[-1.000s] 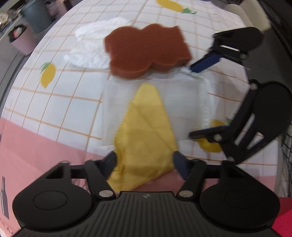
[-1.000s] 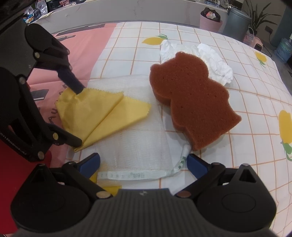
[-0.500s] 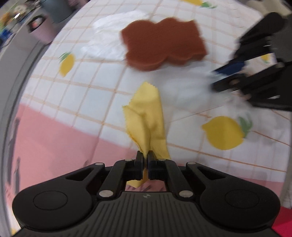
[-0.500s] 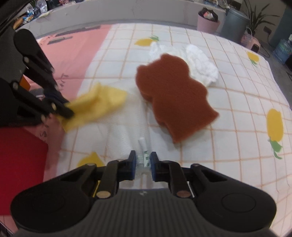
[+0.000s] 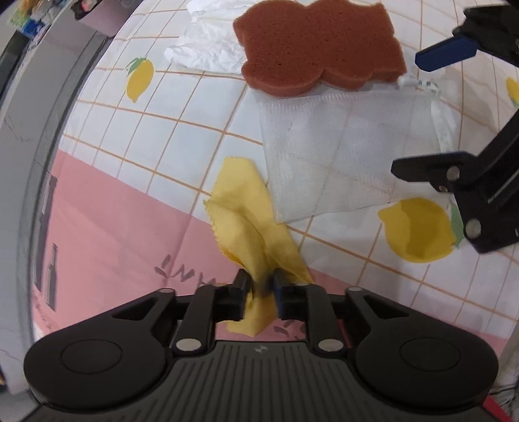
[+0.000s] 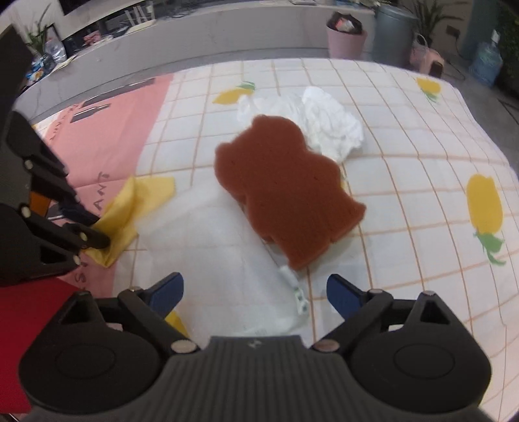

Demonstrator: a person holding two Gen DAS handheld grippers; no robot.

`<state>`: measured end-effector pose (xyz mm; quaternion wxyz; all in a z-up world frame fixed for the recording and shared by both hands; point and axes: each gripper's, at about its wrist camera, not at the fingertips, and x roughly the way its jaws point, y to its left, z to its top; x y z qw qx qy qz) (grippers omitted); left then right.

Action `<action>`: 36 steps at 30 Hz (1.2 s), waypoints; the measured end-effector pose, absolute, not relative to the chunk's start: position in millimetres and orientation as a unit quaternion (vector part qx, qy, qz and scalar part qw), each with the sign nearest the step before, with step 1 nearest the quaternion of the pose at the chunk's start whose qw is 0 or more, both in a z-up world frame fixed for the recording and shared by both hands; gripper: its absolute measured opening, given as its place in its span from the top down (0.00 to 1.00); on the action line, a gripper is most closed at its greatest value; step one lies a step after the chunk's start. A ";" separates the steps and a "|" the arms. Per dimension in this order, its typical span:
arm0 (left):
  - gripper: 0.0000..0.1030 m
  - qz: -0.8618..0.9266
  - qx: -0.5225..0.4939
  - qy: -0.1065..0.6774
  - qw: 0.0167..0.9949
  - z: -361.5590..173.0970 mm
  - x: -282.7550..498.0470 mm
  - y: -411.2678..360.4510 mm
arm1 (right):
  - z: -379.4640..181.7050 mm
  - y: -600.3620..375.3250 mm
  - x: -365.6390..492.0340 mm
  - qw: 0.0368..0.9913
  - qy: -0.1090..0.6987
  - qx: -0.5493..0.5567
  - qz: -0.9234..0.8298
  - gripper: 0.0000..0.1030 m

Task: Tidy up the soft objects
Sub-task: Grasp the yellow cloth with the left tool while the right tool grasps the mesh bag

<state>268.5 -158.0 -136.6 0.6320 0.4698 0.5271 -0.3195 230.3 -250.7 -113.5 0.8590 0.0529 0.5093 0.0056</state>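
Observation:
A yellow cloth [image 5: 246, 214] stands bunched on the pink part of the tablecloth, beside the white mesh bag [image 5: 343, 152]. My left gripper [image 5: 261, 289] has its near end between its pads; the jaws are opening but still touch it. The brown bear-shaped sponge [image 5: 321, 45] lies on the bag's far edge, against a crumpled white cloth [image 5: 207, 48]. My right gripper [image 6: 254, 289] hovers over the mesh bag [image 6: 211, 246], its jaws opening wide and gripping nothing; the bag's tag lies below them. From there the sponge [image 6: 285, 191], yellow cloth [image 6: 129, 207] and left gripper [image 6: 94, 227] also show.
The tablecloth [image 6: 405, 181] is white with orange lines and lemon prints, pink on the left. A red sheet [image 6: 26, 308] lies at the near left. Past the table's far edge stand a pink bin [image 6: 345, 42] and a grey bin [image 6: 394, 29].
My left gripper shut on the yellow cloth, dragged it off the mesh bag onto the pink area, and its jaws have loosened. My right gripper shut on the bag's tag, then opened wide.

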 end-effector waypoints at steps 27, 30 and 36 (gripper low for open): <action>0.94 -0.341 0.370 0.576 0.644 -148.3 321.2 -163.2 | -120.2 -234.5 224.6 0.856 0.516 -0.028 0.030 0.95; 0.94 -0.343 0.401 0.549 0.649 -149.4 309.7 -167.6 | -117.8 -244.4 223.2 0.858 0.512 0.010 0.024 0.96; 0.94 -0.301 0.395 0.522 0.694 -135.9 301.5 -171.4 | -97.0 -259.9 216.2 0.877 0.473 0.084 0.007 0.96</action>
